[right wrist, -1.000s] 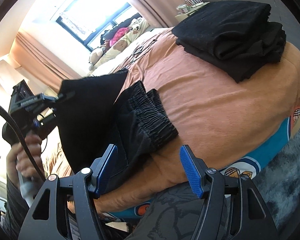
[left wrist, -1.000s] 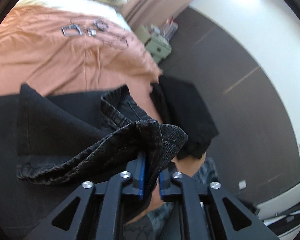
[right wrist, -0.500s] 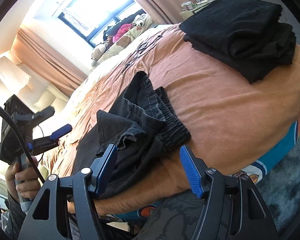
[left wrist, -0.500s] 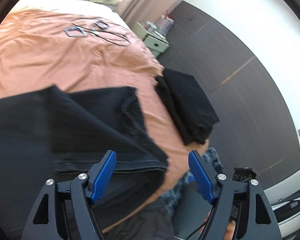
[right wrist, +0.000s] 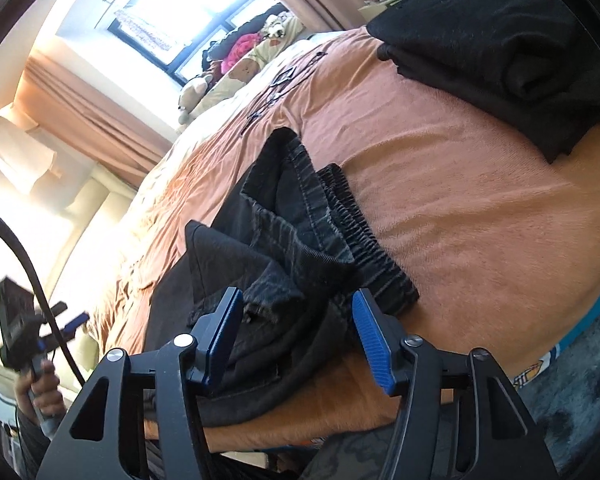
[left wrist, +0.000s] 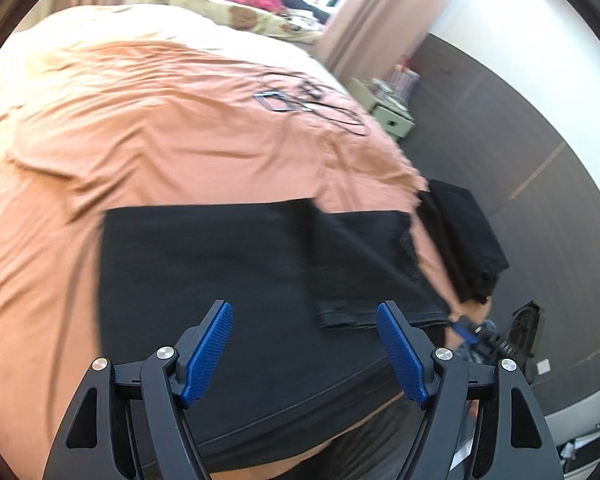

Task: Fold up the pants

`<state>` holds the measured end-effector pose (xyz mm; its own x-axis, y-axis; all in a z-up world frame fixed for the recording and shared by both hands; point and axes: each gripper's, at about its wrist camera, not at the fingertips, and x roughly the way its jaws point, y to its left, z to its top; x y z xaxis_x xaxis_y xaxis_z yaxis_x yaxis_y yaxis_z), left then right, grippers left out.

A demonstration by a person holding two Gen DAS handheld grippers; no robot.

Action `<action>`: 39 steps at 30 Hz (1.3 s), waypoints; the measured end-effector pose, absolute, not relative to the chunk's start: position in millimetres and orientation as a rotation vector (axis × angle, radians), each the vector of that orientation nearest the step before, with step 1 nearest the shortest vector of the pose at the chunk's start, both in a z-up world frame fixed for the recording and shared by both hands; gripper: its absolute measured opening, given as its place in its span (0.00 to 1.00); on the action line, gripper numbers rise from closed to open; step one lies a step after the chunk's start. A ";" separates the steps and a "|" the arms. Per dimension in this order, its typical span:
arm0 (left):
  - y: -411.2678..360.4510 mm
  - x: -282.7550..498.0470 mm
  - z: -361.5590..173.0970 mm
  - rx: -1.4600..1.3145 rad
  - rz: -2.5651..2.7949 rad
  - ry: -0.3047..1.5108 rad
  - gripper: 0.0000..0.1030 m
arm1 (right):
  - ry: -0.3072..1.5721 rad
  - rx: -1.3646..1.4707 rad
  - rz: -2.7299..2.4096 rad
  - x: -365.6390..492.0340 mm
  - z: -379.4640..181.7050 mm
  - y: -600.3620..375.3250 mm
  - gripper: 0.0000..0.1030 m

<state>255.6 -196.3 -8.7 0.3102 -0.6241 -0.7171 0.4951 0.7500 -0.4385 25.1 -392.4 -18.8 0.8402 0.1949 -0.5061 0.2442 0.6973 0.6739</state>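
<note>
Black denim pants (left wrist: 236,272) lie on the orange bed cover (left wrist: 148,120), with a leg end folded over toward the waistband at the right. In the right wrist view the pants (right wrist: 284,256) show the elastic waistband and the crumpled hem on top. My left gripper (left wrist: 304,344) is open and empty, above the pants near the bed's front edge. My right gripper (right wrist: 296,340) is open, its blue pads (right wrist: 370,340) on either side of the crumpled hem, not closed on it. The left gripper also shows in the right wrist view (right wrist: 40,336), held in a hand.
A stack of folded black clothes (left wrist: 464,236) sits at the bed's corner, also in the right wrist view (right wrist: 500,48). Cables and small metal frames (left wrist: 312,104) lie farther up the bed. Pillows and soft toys (right wrist: 236,68) are by the window. A nightstand (left wrist: 388,108) stands beside the bed.
My left gripper let go of the pants hem, opened, and pulled back to the left. The leg now lies folded over the waistband. My right gripper moved closer to the hem.
</note>
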 end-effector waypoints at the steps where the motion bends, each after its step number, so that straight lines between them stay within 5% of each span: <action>1: -182.1 257.1 -12.1 -0.149 -0.719 1.018 0.74 | 0.592 0.821 -0.033 27.9 -20.4 -394.1 0.54; 8: -98.7 261.7 -43.4 -0.201 -0.577 1.056 0.74 | 0.616 0.821 -0.067 45.5 -22.5 -392.2 0.54; 10: -81.4 260.2 -53.4 -0.220 -0.553 1.066 0.74 | 0.619 0.810 -0.070 50.0 -20.3 -390.2 0.42; 12: -68.3 258.8 -64.4 -0.238 -0.535 1.082 0.74 | 0.630 0.788 -0.086 53.5 -18.4 -389.4 0.16; 15: -56.2 255.0 -83.0 -0.258 -0.523 1.109 0.74 | 0.628 0.768 -0.092 52.1 -13.6 -388.7 0.04; 28: -78.8 242.1 -138.2 -0.264 -0.544 1.170 0.70 | 0.609 0.784 -0.148 6.0 -24.1 -392.2 0.02; 31: -87.2 241.6 -143.7 -0.250 -0.549 1.171 0.69 | 0.620 0.778 -0.152 1.0 -23.4 -393.1 0.04; 39: -85.0 246.7 -161.1 -0.312 -0.537 1.194 0.60 | 0.588 0.707 -0.149 -19.5 -0.1 -389.7 0.66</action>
<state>246.7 -85.0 -161.1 0.2644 -0.5492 -0.7928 0.2290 0.8343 -0.5015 -19.5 -389.7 -0.1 0.8288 0.0649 -0.5558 0.3218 0.7573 0.5683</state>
